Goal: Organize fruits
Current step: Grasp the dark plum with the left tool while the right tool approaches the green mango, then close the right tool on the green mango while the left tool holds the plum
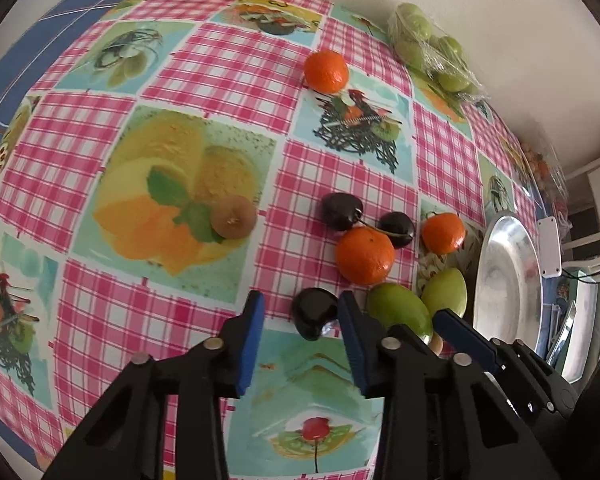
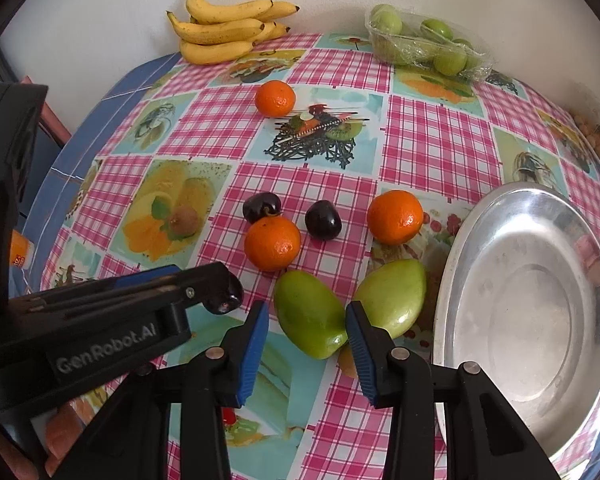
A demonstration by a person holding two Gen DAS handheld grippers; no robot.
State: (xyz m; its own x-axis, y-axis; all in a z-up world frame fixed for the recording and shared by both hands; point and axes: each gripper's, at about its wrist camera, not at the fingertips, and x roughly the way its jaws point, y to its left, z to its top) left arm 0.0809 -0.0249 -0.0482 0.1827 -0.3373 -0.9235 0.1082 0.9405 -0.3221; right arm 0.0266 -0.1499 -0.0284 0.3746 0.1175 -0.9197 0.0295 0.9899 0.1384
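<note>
My left gripper [image 1: 300,312] is open around a dark cherry [image 1: 313,312] on the tablecloth; it also shows in the right wrist view [image 2: 224,300]. My right gripper [image 2: 306,318] is open around a green fruit [image 2: 308,314], with a second green fruit [image 2: 394,298] beside it. Three mandarins [image 2: 273,243] [image 2: 395,217] [image 2: 275,98], two more cherries [image 2: 261,207] [image 2: 323,219] and a kiwi [image 2: 184,219] lie on the cloth. A silver plate [image 2: 532,300] lies at the right.
Bananas [image 2: 224,28] and a wrapped tray of green fruit [image 2: 424,42] stand at the back by the wall. A bag of snacks [image 2: 596,136] lies at the far right. The table's edge runs along the left.
</note>
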